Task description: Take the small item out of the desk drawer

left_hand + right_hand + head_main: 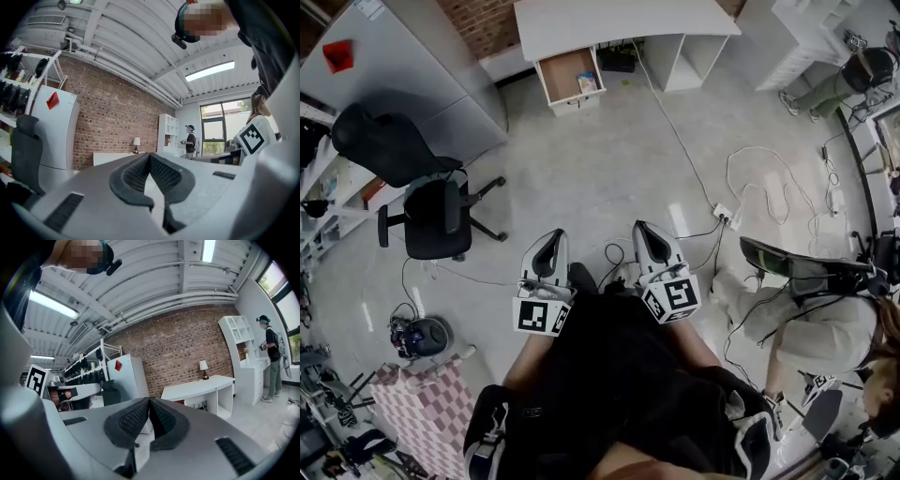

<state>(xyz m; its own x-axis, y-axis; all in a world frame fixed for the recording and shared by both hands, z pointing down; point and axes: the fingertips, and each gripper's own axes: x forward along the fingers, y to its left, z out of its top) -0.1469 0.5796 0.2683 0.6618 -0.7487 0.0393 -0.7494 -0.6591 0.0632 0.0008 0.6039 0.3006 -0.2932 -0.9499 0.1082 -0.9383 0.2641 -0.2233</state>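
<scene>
You are holding both tools low in the centre of the frame, pointing up toward the white desk at the top edge, well apart from it across the grey floor. The left gripper is sitting with its jaws pressed together, nothing between them, and the right gripper is matching it, closed tight and empty. The drawer is standing pulled out under the desk's left end, and the small item is lying inside it, against its right side. A black office chair is standing at the left of the frame, and a person is sitting on the floor at the right, beside trailing white cables
</scene>
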